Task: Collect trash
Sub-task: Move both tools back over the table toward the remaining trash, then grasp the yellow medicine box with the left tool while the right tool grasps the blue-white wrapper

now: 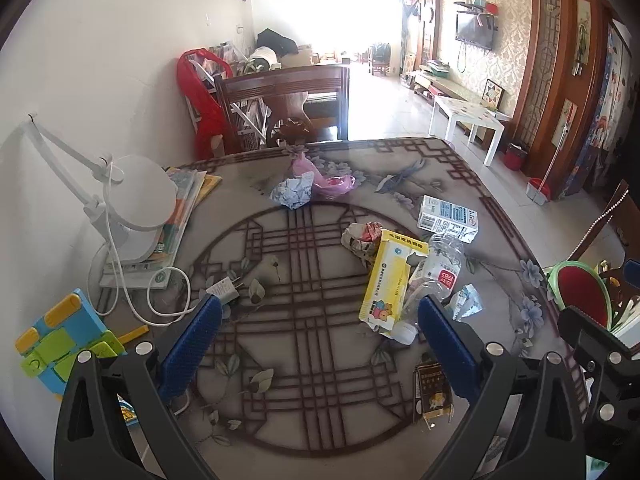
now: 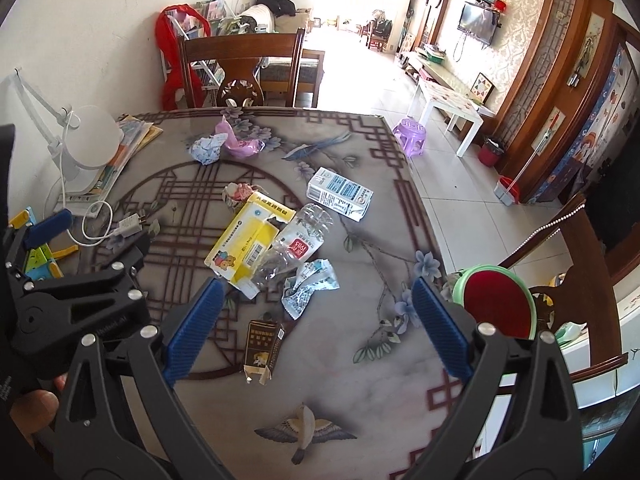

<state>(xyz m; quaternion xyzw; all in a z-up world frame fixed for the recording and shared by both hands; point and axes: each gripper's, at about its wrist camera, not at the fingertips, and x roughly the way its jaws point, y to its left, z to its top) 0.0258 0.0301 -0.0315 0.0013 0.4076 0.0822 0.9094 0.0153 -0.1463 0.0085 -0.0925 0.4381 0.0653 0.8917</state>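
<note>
Right wrist view: right claw [image 2: 316, 312] spread, empty; left claw [image 1: 320, 328] likewise. Advance toward 12 o'clock, straddle crushed bottle [image 2: 294, 246] on worktop [image 2: 360, 392], then pinch.

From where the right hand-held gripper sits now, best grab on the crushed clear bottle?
Take the crushed bottle across its flattened middle, at the red label, coming from above with the right hand-held gripper. It lies on its side, leaning on the yellow carton, so probably close across its short width.
</note>
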